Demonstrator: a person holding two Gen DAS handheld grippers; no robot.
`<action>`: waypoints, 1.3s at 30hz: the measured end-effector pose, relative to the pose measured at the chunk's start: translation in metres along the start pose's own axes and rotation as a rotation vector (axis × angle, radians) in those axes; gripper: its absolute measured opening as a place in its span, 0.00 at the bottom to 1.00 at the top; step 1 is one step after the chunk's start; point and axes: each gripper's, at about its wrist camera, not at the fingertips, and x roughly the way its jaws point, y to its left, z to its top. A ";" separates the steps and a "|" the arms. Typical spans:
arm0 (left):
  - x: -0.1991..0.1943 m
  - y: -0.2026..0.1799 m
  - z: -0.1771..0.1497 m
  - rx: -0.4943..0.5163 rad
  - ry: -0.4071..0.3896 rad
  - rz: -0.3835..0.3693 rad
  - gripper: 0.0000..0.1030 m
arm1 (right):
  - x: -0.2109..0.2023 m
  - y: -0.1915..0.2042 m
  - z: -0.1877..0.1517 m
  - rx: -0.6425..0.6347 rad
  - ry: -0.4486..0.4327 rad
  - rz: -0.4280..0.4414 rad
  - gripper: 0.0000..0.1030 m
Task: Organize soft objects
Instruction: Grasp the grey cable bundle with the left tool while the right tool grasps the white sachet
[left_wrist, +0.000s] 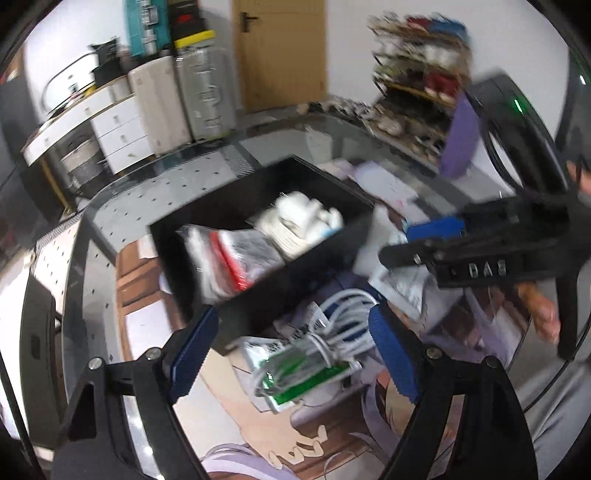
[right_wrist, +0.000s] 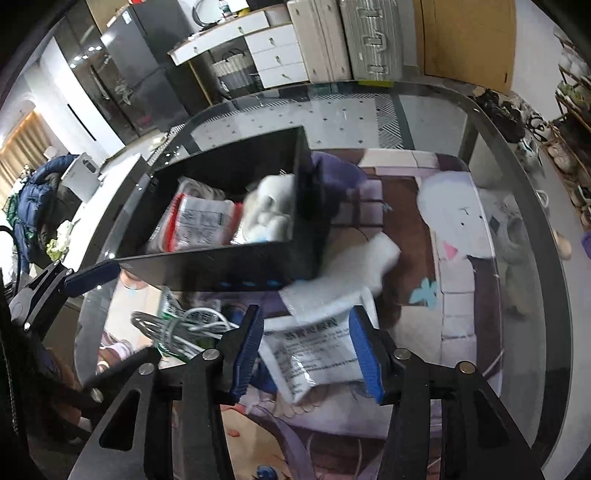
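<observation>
Left gripper (left_wrist: 291, 347) fingers spread wide over the bagged white cable bundle (left_wrist: 314, 354); right gripper (right_wrist: 308, 354) fingers bracket the white printed plastic pouch (right_wrist: 314, 354), whose long axis runs between them; whether they pinch it I cannot tell.

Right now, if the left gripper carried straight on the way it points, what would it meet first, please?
Most likely the bundle of white cable in its green-printed bag, which lies on the table between the open fingers of the left gripper. The black box sits just beyond; depth is uncertain.
</observation>
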 end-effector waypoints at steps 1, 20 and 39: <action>0.003 -0.004 -0.001 0.017 0.008 0.008 0.81 | 0.001 -0.002 -0.001 0.002 0.002 -0.006 0.50; 0.031 -0.034 -0.020 0.125 0.119 -0.008 0.65 | 0.005 -0.018 -0.006 0.008 0.000 -0.005 0.80; 0.040 -0.034 -0.023 0.099 0.158 -0.002 0.23 | 0.020 -0.014 -0.009 -0.070 0.043 -0.010 0.81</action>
